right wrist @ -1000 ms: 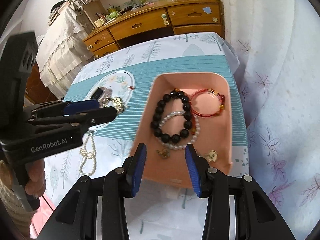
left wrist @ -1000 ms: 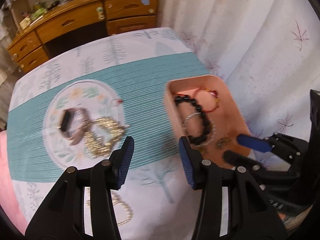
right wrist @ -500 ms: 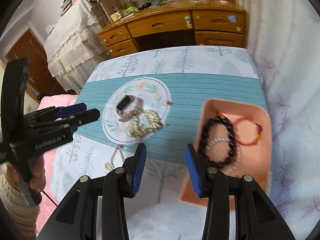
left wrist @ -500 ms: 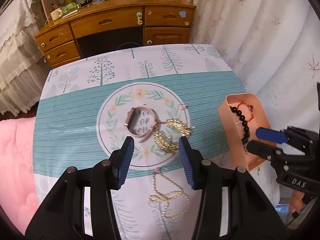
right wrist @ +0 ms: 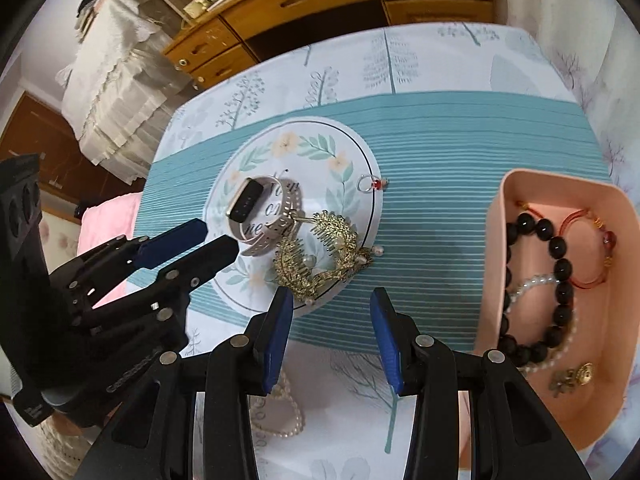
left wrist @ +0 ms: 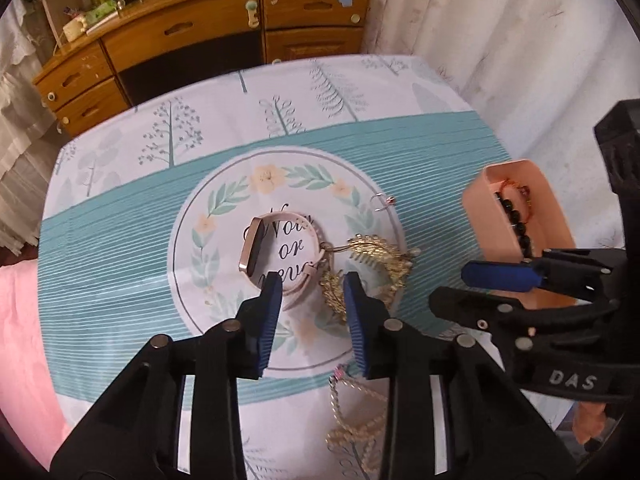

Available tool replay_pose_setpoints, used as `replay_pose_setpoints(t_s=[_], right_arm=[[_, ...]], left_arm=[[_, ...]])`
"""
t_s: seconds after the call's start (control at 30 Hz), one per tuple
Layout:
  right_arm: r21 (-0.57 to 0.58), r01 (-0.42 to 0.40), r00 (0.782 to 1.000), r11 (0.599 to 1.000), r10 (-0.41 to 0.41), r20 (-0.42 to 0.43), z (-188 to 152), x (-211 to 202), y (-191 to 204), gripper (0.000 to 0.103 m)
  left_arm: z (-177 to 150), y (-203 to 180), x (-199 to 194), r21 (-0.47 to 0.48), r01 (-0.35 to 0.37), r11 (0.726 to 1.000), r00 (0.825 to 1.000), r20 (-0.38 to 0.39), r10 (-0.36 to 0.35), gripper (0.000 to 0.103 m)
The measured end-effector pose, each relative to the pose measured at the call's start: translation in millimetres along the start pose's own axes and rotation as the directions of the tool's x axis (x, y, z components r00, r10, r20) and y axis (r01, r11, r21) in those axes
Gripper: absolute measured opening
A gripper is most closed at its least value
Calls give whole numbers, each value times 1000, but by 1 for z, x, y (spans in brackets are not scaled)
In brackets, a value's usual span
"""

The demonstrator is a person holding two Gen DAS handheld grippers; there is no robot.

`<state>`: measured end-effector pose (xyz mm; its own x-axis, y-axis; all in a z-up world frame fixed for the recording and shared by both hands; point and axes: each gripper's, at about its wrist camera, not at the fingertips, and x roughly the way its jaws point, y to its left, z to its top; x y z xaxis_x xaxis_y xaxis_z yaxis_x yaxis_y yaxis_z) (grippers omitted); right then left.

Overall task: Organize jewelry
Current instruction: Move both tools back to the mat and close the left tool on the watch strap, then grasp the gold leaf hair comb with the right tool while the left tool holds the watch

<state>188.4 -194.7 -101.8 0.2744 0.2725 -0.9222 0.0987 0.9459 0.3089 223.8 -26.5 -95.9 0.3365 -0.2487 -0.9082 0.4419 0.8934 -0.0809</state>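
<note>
Count, quick: 1 pink tray [right wrist: 494,240] on the surface, w/ 1 black bead bracelet [right wrist: 558,268], 1 white pearl bracelet [right wrist: 532,282], 1 red cord bracelet [right wrist: 588,248] & 2 small gold charms [right wrist: 572,376] inside. On the round print: 1 smartwatch [right wrist: 256,216], 1 tangle of gold leaf hairpieces [right wrist: 320,256] (couldn't tell how many), 1 small ring w/ red bead [right wrist: 370,183]. Nearer edge: 1 pearl necklace [left wrist: 352,420]. 2 claws total: left claw [left wrist: 312,282], right claw [right wrist: 330,302].

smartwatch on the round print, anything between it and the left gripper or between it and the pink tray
Nothing lies between the left gripper, its jaws closing and empty, and the smartwatch. The gold leaf hair comb touches the watch band on the side toward the pink tray, so it lies on that path.
</note>
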Motion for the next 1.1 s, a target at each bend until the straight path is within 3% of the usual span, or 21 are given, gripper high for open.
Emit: replay_pose_setpoints(t_s=[0.2,0.63,0.83,1.1], right_arm=[[38,13,1000,999,-12,-28,3,19,-8,41],[38,9,999,999,-7,-41,7,35,1,41],[32,-2,999,999,4,-52,8,44,10,41],[47,-17,997,999,20,-72,10,62,23,39]], left_arm=[[1,7,31,-18,16,1000,999,-37,-16,17],[12,12,55,-39,26,999,998,-49,-28,12],[13,30,60,-141,11,990,999,-50,-18,8],[4,71,53,-305,-9,952,998,-61,-10,7]])
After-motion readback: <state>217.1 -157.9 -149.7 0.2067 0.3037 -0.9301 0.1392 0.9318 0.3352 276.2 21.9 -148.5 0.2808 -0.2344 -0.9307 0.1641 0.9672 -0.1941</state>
